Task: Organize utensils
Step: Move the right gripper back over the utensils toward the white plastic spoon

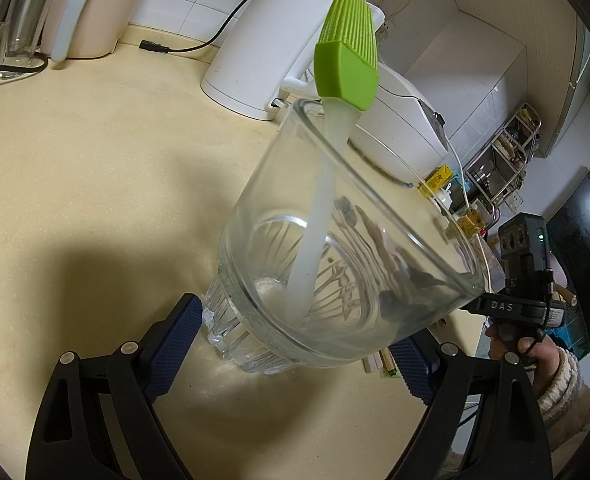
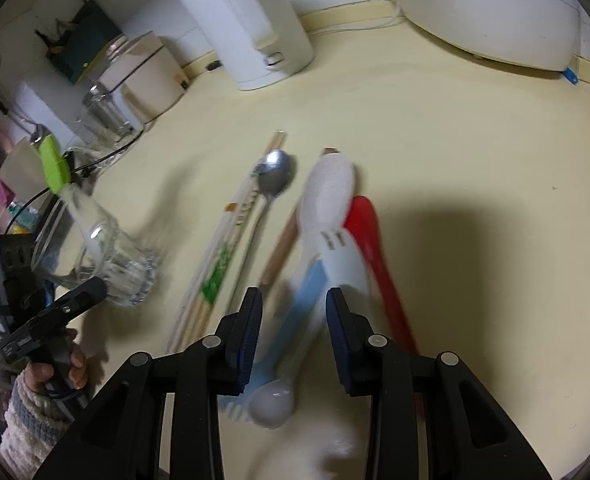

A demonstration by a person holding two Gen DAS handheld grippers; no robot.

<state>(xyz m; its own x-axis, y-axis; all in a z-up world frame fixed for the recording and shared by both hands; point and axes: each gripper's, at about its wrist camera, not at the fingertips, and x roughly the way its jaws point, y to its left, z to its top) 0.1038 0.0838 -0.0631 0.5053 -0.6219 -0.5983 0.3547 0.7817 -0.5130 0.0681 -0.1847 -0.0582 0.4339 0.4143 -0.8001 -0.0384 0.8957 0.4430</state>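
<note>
Item: clear glass tumbler with a ribbed base (image 1: 335,248), tilted on the cream countertop (image 1: 95,152); the left gripper (image 1: 291,344) pinched it at the base, a blue pad (image 1: 171,344) on either side. Contents: one silicone basting brush, green head (image 1: 347,56), translucent handle, leaning on the rim.

Item: loose utensils, laid side by side on the counter before the right gripper (image 2: 295,332): wrapped chopsticks (image 2: 223,256), steel spoon (image 2: 275,180), wooden-handled tool (image 2: 283,244), white rice paddle (image 2: 331,208), red plastic spoon (image 2: 371,240), pale blue plastic utensil (image 2: 303,300) beside a small white spoon bowl (image 2: 273,404).

Right gripper: jaws half spread, pressing on nothing; the blue utensil's handle lay between them, apparently below the pads.

Risks, as judged: a closing pinch could catch the paddle along with the blue handle, since the two overlapped, dragging or flicking its neighbours. The tilted glass could slip in the pads or tip, spilling the brush. A long handle dropped in could overbalance the tumbler.
</note>
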